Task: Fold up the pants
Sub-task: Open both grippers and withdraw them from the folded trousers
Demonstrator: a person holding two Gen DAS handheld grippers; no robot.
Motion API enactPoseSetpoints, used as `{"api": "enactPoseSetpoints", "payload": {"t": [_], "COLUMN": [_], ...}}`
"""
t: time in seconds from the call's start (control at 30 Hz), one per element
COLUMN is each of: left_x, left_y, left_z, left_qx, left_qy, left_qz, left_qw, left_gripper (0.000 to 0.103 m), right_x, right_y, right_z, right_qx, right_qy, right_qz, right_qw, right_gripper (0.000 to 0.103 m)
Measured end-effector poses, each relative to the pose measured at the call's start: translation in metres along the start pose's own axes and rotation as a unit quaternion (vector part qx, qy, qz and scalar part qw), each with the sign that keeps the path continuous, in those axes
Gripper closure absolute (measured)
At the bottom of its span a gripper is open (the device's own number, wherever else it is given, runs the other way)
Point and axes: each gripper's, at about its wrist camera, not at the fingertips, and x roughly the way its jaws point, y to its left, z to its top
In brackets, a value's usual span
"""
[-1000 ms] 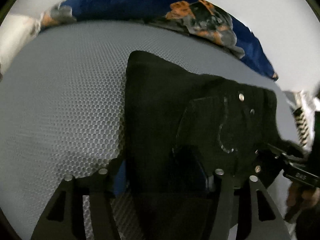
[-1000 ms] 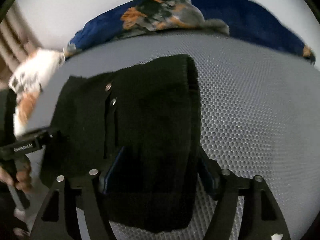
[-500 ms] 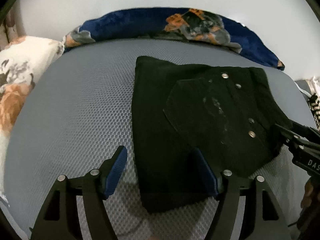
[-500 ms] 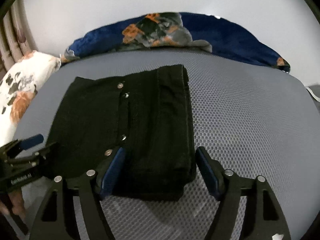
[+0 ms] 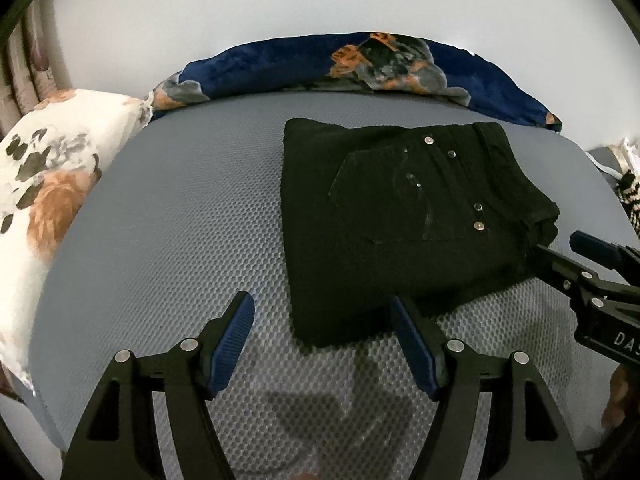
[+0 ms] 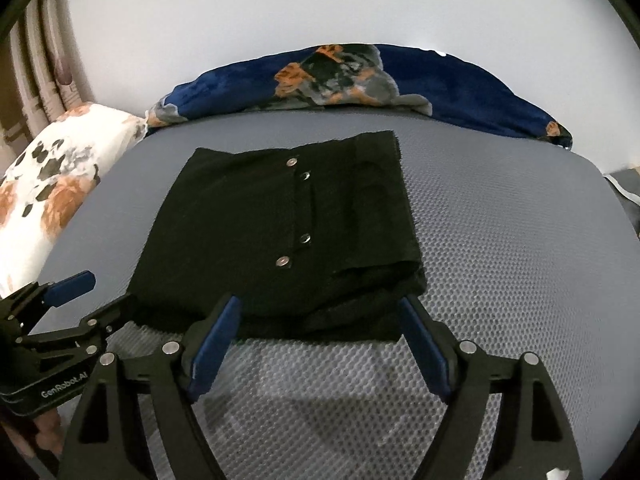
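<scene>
Black pants [image 5: 380, 220] lie folded in a flat rectangle on the grey mesh mattress [image 5: 180, 220], pocket and metal rivets facing up. My left gripper [image 5: 320, 304] is open just short of the bundle's near left corner, with nothing gripped. In the right wrist view the pants [image 6: 240, 232] show their near folded edge. My right gripper [image 6: 319, 304] hovers at that edge, its jaws opening and the pads not touching the cloth. Each gripper shows in the other's view: the right gripper [image 5: 560, 246] at the pants' right corner, the left gripper [image 6: 108, 292] at the left corner.
A dark blue floral blanket [image 5: 280, 64] runs along the far edge of the mattress against a white wall. A white floral pillow [image 5: 48, 168] lies at the left, with curtains behind it. Bare mattress [image 6: 500, 240] stretches right of the pants.
Both grippers have let go of the pants, opened wider and drawn back toward the near edge. The folded bundle now lies flat farther ahead of them.
</scene>
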Motion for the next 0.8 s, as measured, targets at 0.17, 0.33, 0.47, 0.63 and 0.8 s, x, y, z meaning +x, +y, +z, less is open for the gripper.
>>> {"api": "enactPoseSetpoints", "payload": {"t": [0.17,0.33,0.47,0.63,0.8], "left_x": [-0.0039,-0.0067,-0.0072,-0.0061,-0.0054], "left_y": [-0.0020,-0.0016,-0.0007,0.0024,0.0051], "left_z": [-0.0044,-0.0055,-0.0054,-0.0036,-0.0019], "left_qx": [0.008,0.006,0.006,0.002,0.001], "left_qy": [-0.002,-0.004,-0.005,-0.003,0.000], "left_qz": [0.007,0.006,0.008,0.009,0.007], "left_qw": [0.9999,1.0000,0.9999,1.0000,1.0000], "left_gripper": [0.032,0.032,0.032,0.032,0.032], "right_x": [-0.0041,-0.0039,-0.0031,-0.0002,0.0023], "right_y": [0.0037,0.0057,0.0077,0.0078,0.0099], "right_z": [-0.0034,-0.0056,-0.0061,-0.0061,-0.0056], "right_qx": [0.000,0.001,0.000,0.002,0.003], "right_qy": [0.001,0.006,0.008,0.012,0.016], "right_qz": [0.002,0.006,0.008,0.009,0.012], "right_qw": [1.000,1.000,1.000,1.000,1.000], "right_gripper": [0.023,0.023,0.023,0.023,0.023]}}
